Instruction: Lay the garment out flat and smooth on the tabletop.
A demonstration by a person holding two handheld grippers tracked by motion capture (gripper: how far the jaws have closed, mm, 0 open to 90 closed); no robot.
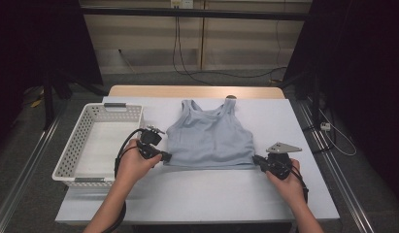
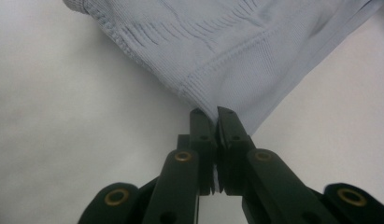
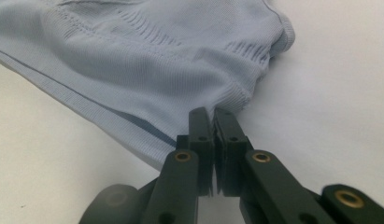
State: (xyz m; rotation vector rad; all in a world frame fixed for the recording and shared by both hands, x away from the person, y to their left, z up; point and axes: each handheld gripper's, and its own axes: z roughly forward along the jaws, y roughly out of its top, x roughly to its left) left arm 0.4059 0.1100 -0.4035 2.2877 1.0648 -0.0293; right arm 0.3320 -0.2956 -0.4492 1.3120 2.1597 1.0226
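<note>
Both tongs are clamped tight: left tongs (image 1: 166, 157) and right tongs (image 1: 256, 159) each pinch a bottom hem corner of the pale-blue ribbed cropped tank top (image 1: 209, 137). It lies flat just beside the white perforated plastic basket (image 1: 76, 145). Gripped, then, but folding looks unstarted.

top (image 1: 209, 138) mid-table (image 1: 197, 194) | basket (image 1: 75, 145) left of it | hand-held grippers at its near corners

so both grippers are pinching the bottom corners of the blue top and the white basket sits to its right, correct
Not quite: in the high view the white basket sits to the left of the blue top. The left gripper and right gripper do pinch its bottom corners.
</note>
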